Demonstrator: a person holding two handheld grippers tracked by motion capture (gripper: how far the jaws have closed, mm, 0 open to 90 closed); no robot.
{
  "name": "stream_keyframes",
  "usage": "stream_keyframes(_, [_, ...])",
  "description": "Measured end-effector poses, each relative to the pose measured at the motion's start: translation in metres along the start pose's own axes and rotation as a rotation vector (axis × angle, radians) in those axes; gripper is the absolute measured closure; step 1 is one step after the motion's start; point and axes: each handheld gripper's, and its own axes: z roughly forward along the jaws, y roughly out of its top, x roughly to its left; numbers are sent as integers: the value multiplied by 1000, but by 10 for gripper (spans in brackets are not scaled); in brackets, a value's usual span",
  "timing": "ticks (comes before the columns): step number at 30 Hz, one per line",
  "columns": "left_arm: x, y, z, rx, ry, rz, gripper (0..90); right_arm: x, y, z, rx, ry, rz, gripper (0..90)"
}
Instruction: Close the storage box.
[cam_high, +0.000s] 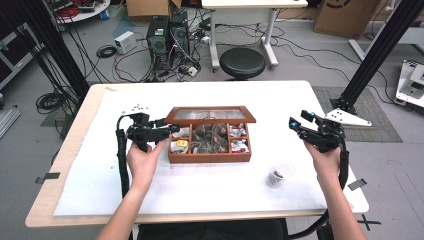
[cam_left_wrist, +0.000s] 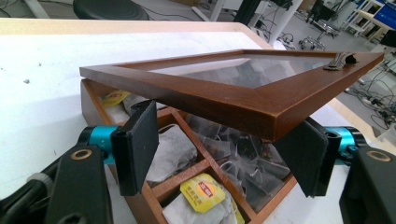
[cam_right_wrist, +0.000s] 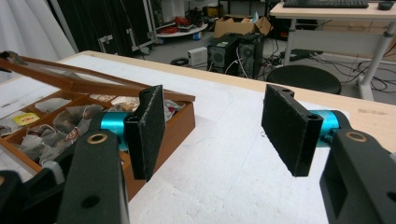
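Tea box sat mid-counter, its glass lid half raised and tilted back toward 12 o'clock. At the box's 9 o'clock end the left gripper reached in, and in the left gripper view its fingers stood spread on either side of the lid's near corner, under the wooden frame, not pressing on it; whether the lid rested on them I could not tell. Nothing was clamped. The right gripper hovered well apart at 3 o'clock, its fingers released with bare counter between them.

Judging from this, the step was moving the lid on its hinge. Done well, the fingers would stay near the corner, bear evenly on the frame rather than the glass, and follow the hinge's arc instead of pushing straight, so the box did not skid on the white sheet. The free right gripper could steady the box's 3 o'clock wall if it began to slide.

Inside, tea bags filled the compartments just below the left fingers, a yellow-labelled one nearest; a low finger could snag a bag or its string. A small metal latch sat on the lid's far edge. A clear cup stood at 5 o'clock from the box, near the right forearm's path. Beyond the counter at 12 o'clock were a stool and computer towers, clear of the work.
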Motion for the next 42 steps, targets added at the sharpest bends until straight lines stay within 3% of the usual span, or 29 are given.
stream_keyframes(4, [-3, -6, -1, 5, 10, 16, 331, 0, 0, 0, -2, -3, 0, 402])
stream_keyframes(6, [-3, -9, -2, 1, -24, 20, 385, 0, 0, 0, -3, -4, 1, 402])
stream_keyframes(10, [-7, -13, -1, 15, -21, 41, 387, 0, 0, 0, -4, -5, 0, 402])
stream_keyframes(33, [-18, -38, -8, 71, 47, 131, 386, -3, -3, 0, -5, -17, 4, 403])
stream_keyframes(42, [-18, -50, -6, 100, 58, 131, 391, -4, -5, 0, -1, -19, 9, 403])
